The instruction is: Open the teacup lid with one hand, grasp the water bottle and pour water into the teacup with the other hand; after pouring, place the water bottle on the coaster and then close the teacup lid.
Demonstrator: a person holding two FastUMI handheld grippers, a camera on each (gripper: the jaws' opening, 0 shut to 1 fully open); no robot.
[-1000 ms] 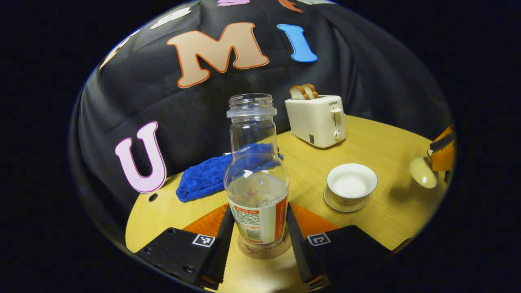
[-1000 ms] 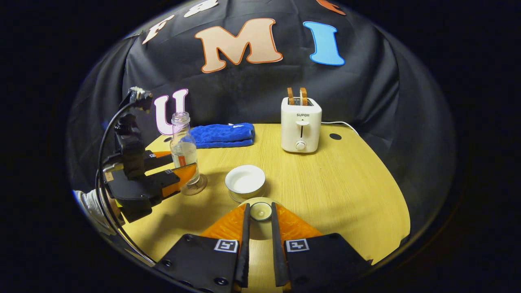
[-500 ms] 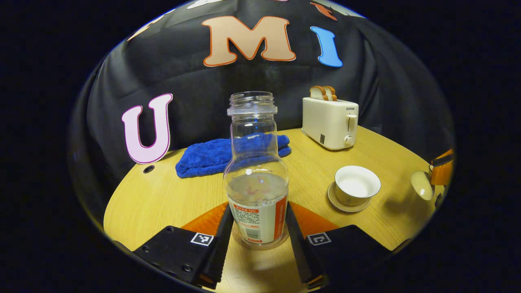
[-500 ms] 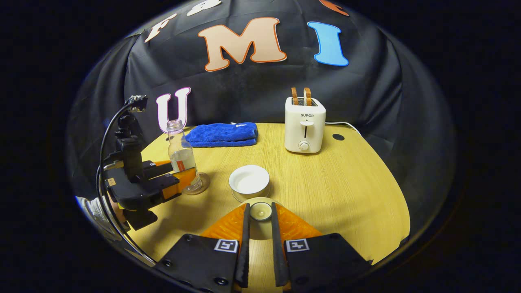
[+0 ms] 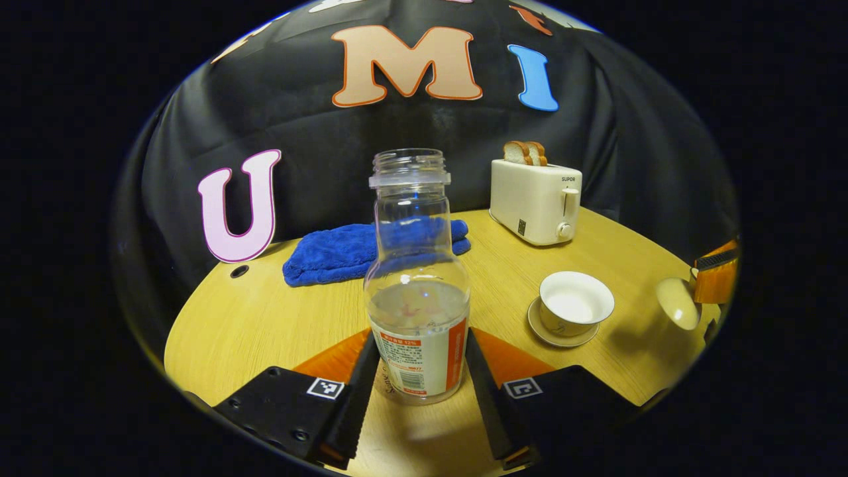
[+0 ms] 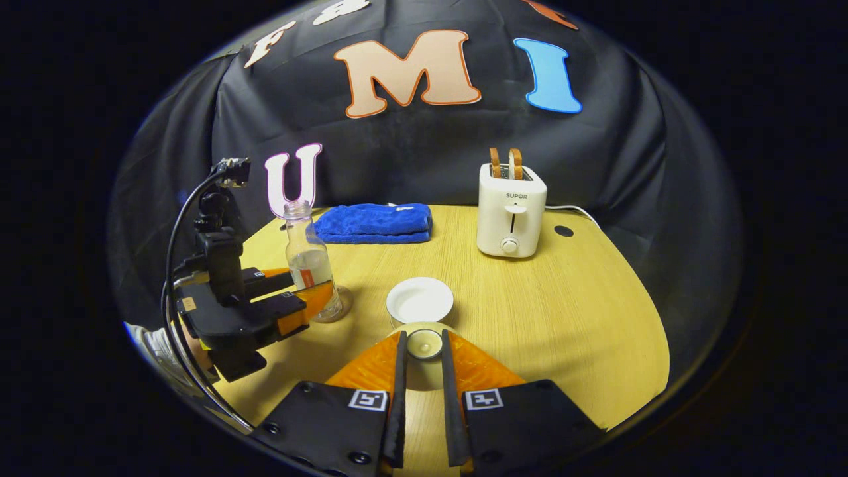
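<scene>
Water bottle (image 5: 417,311) stands upright on the coaster (image 6: 341,306) at the table's (image 5: 265,331) left, the left claw (image 5: 419,371) pinching its label. Teacup (image 6: 420,301) sits open on its saucer at mid-table, while the right claw (image 6: 423,351) grips the lid (image 6: 424,343) by its knob just before it.

**Camera placement**

Left gripper view: low over the worktop (image 5: 265,318), close behind the water bottle (image 5: 417,298), facing the rear wall.
Right gripper view: higher, farther back.
Shared: teacup (image 5: 575,310), toaster (image 6: 511,209), blue cloth (image 6: 374,222).
</scene>
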